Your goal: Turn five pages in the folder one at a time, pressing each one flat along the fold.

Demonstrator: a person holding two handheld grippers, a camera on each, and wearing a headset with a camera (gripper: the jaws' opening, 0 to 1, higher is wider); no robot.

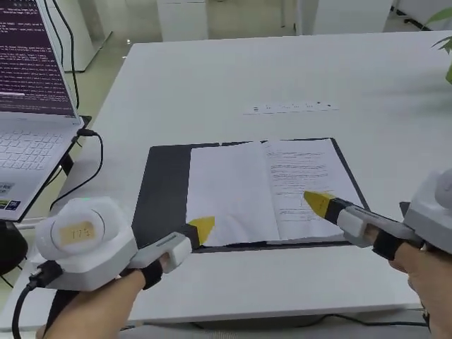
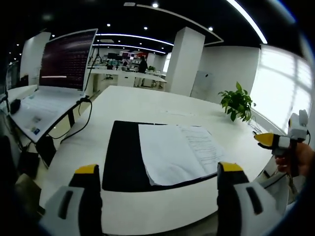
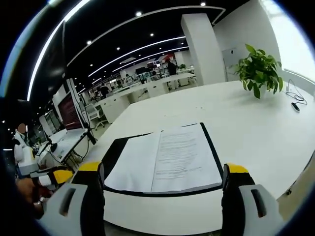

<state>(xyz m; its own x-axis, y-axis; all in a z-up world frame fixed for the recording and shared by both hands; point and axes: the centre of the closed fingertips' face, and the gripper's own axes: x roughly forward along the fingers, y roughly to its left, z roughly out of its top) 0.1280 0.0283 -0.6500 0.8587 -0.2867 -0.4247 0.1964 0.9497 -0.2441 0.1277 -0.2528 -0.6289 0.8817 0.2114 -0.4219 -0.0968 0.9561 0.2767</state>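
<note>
A black folder (image 1: pixel 166 194) lies open on the white table, with a blank turned page (image 1: pixel 229 191) on the left and a printed page (image 1: pixel 304 180) on the right. The folder (image 2: pixel 123 152) appears in the left gripper view and the folder (image 3: pixel 165 160) in the right gripper view too. My left gripper (image 1: pixel 201 228) hovers open at the folder's near left corner, above its edge. My right gripper (image 1: pixel 318 203) is open over the lower part of the printed page. Neither holds anything. The left gripper (image 2: pixel 158 174) and right gripper (image 3: pixel 165 174) show wide yellow-tipped jaws.
An open laptop (image 1: pixel 32 106) stands at the left with a black cable (image 1: pixel 85 176) trailing toward the table edge. A potted plant (image 3: pixel 258 71) sits at the far right of the table. A white power strip (image 1: pixel 289 108) lies beyond the folder.
</note>
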